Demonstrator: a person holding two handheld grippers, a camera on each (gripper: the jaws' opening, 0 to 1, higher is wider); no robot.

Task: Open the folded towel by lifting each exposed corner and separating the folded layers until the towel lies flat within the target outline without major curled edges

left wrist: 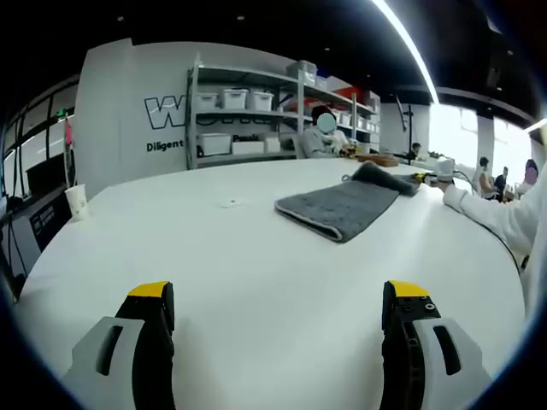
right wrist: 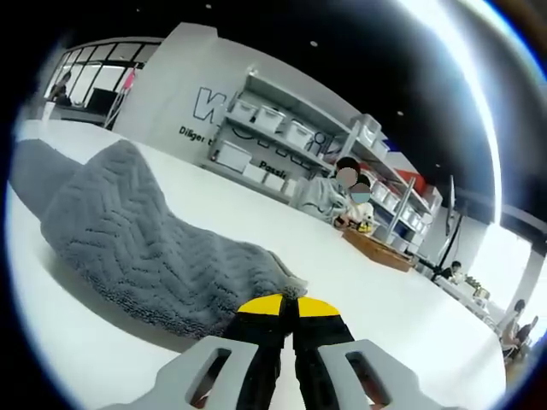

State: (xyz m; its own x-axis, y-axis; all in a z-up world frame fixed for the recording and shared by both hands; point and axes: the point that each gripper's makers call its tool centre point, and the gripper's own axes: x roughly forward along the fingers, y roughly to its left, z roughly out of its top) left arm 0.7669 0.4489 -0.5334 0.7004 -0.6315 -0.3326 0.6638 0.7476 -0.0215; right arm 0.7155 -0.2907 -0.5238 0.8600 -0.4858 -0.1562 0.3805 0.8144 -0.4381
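A grey folded towel (left wrist: 338, 207) lies on the white table (left wrist: 256, 256), right of centre in the left gripper view. Its far corner (left wrist: 380, 175) is raised off the table toward my right gripper (left wrist: 432, 177), which is held by a person's white-sleeved arm (left wrist: 491, 218). My left gripper (left wrist: 279, 295) stands open well short of the towel, with nothing between its yellow-tipped jaws. In the right gripper view the towel (right wrist: 145, 239) humps up just ahead. My right gripper (right wrist: 286, 306) is shut there, with the towel's near edge pinched between its yellow tips.
A paper cup (left wrist: 77, 202) stands near the table's left edge and a small white bit (left wrist: 231, 203) lies mid-table. Shelves with white bins (left wrist: 256, 120) line the back wall. People sit at the far side (left wrist: 320, 137), near a wooden tray (right wrist: 376, 248).
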